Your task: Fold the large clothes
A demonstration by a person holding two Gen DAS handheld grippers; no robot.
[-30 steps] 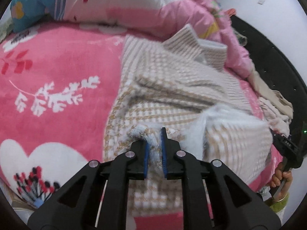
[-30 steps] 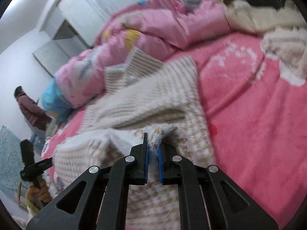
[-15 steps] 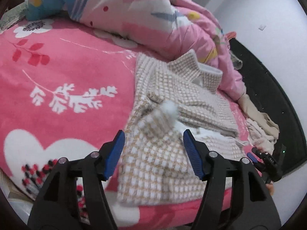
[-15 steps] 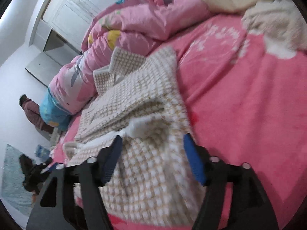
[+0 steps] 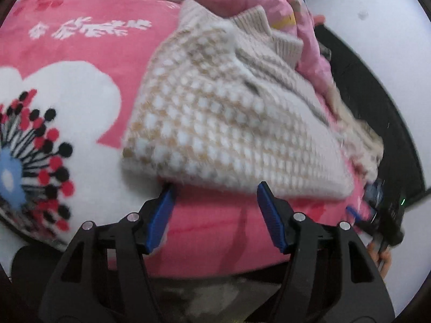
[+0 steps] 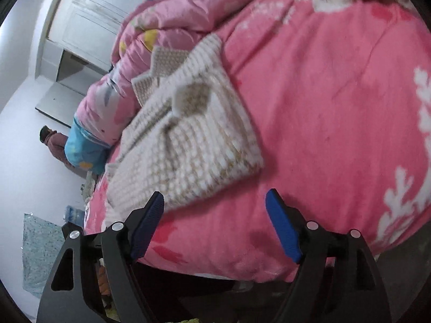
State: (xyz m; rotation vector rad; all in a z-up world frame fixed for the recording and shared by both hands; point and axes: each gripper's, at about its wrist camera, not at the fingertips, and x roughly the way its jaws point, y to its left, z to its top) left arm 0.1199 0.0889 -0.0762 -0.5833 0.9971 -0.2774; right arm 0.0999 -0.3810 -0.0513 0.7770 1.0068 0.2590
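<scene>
While my left gripper [image 5: 214, 202] and right gripper [image 6: 214, 214] have just been opening, jaws apart and empty, the knit sweater [image 5: 229, 123] lies folded near the bed [image 5: 80, 40] edge. It looks soft, thick and floppy; I'd pinch its near corners. A pink quilt [image 6: 167, 24] crowds the collar end.

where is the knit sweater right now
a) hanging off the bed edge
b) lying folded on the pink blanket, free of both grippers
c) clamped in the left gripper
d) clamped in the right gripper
b: the sweater lies folded on the pink blanket, and the left gripper and right gripper both stand open with nothing between their pads.
</scene>
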